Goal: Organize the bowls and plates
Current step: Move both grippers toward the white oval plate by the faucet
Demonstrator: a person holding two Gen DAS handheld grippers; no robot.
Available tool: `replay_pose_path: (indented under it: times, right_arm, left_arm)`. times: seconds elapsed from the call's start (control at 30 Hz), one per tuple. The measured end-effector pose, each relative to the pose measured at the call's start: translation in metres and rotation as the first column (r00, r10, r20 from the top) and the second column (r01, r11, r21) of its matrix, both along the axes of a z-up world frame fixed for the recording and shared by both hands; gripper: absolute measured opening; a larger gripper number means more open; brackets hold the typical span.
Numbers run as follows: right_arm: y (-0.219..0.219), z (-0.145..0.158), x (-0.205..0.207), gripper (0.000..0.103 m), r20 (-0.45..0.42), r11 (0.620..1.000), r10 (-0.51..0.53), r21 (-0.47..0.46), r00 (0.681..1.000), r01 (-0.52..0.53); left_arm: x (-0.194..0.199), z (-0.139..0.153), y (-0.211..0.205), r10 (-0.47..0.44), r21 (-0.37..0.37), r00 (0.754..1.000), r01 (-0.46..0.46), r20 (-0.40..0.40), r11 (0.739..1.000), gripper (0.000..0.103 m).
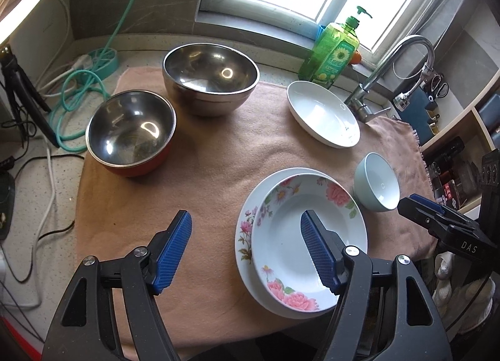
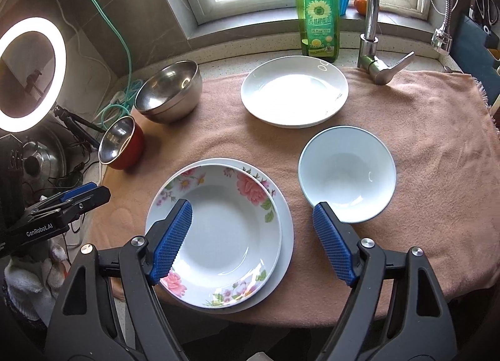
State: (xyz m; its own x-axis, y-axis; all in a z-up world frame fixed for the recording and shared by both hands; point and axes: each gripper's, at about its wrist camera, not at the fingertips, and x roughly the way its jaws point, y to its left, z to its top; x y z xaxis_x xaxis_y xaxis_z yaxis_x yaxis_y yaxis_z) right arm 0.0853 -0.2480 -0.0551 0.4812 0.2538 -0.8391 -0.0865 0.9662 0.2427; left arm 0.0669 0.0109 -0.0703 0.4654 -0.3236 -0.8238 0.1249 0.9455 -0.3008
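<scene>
Pink towel [image 2: 422, 148] on counter; green soap bottle [image 2: 319, 14], faucet [image 2: 372, 17], ring light [image 2: 31, 73].

Only a few readable bits here: "GenRobot.AI" is printed in white on the left gripper [image 2: 79, 193], "DAS" on the right gripper [image 1: 417, 201], and the green dish soap bottle [image 2: 319, 14] has a sunflower label with Chinese characters too small to read.

Glossy steel bowls [image 1: 210, 75], matt cloth [image 1: 203, 179]

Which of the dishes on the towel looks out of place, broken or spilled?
Nothing is broken or spilled. One small oddity: the flowered plate sits off-centre on the plate beneath it, shifted toward the red bowl. The pale blue bowl stands upright and empty.
</scene>
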Motion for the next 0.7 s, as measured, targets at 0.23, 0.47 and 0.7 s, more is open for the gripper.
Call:
replay_pose_path:
  times: [0.23, 0.47, 0.7]
  right_arm:
    - [-0.024, 0.021, 0.011, 0.088, 0.041, 0.990, -0.137, 0.041, 0.990, 0.136]
    - [-0.054, 0.043, 0.024, 0.088, 0.111, 0.983, -0.185, 0.037, 0.976, 0.182]
    - [-0.083, 0.047, 0.057, 0.088, 0.097, 0.993, -0.115, -0.015, 0.989, 0.117]
  left_arm:
    - [0.020, 0.017, 0.003, -0.029, -0.012, 0.999, 0.029, 0.046, 0.999, 0.072]
    - [0.038, 0.028, -0.011, -0.067, 0.002, 0.995, 0.067, 0.078, 0.998, 0.072]
    - [0.060, 0.031, -0.039, -0.028, -0.022, 0.997, 0.030, 0.075, 0.999, 0.072]
